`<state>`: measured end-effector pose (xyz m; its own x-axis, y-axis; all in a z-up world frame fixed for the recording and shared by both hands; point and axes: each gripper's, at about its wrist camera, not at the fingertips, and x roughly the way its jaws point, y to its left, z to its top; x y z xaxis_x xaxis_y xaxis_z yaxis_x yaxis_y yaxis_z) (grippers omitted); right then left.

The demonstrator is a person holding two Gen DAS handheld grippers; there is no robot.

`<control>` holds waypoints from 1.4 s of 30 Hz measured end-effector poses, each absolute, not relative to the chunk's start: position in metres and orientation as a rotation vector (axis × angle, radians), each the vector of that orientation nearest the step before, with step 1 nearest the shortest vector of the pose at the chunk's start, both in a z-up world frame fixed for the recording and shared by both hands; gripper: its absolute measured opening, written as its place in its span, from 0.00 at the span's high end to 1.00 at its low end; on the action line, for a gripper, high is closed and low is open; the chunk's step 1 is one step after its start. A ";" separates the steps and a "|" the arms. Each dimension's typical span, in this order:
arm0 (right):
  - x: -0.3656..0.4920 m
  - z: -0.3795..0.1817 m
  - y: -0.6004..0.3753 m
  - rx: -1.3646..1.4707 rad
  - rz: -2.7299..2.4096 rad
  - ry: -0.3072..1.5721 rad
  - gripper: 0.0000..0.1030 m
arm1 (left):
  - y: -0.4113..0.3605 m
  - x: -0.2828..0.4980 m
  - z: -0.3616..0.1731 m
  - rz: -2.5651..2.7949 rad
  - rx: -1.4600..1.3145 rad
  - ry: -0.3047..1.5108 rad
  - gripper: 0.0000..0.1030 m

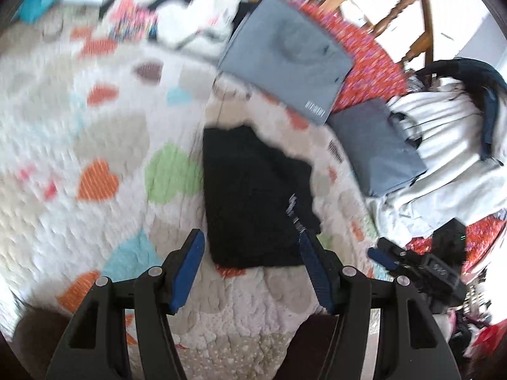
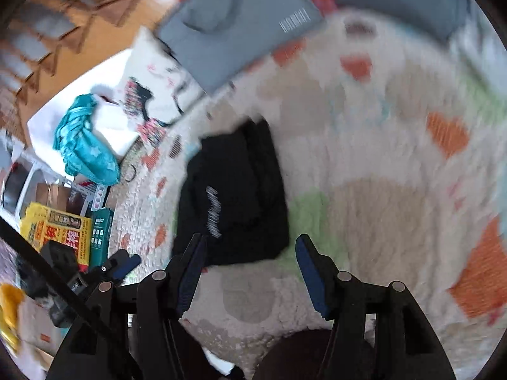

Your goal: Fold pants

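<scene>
Pants, black, lie folded into a compact block on the heart-print quilt, white lettering showing on the top layer. Your left gripper hangs just above the near edge of the block, fingers spread wide, nothing between them. Your right gripper is likewise spread and empty, over the same near edge from the other side; in its view the pants sit just ahead of the left finger. Left view catches your right gripper low at the right, apart from the pants. Beyond the pants, two folded grey garments: one with a barcode-like print, a second to its right beside a white heap. Teal cloth and yellow packets lie off the quilt's edge. Both views are motion-blurred.
</scene>
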<state>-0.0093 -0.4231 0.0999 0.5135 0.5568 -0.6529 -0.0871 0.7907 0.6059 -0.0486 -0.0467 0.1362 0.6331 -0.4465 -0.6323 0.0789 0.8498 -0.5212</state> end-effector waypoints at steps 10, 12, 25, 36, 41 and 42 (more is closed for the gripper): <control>0.027 0.189 -0.391 0.489 0.454 0.809 0.00 | -0.004 -0.017 0.171 -0.212 -0.546 0.660 0.03; 0.051 0.170 -0.385 0.516 0.423 0.891 0.00 | 0.003 0.017 0.153 -0.193 -0.580 0.760 0.03; 0.148 0.033 -0.386 0.669 0.347 1.133 0.03 | -0.018 0.139 0.044 -0.271 -0.685 1.062 0.06; 0.156 0.011 -0.370 0.854 0.543 1.112 0.03 | -0.072 0.156 0.026 -0.420 -0.579 1.089 0.06; 0.155 0.015 -0.345 0.793 0.592 1.114 0.11 | -0.072 0.157 0.029 -0.423 -0.559 1.099 0.44; 0.154 0.017 -0.340 0.764 0.591 1.121 0.21 | -0.068 0.157 0.027 -0.423 -0.583 1.102 0.49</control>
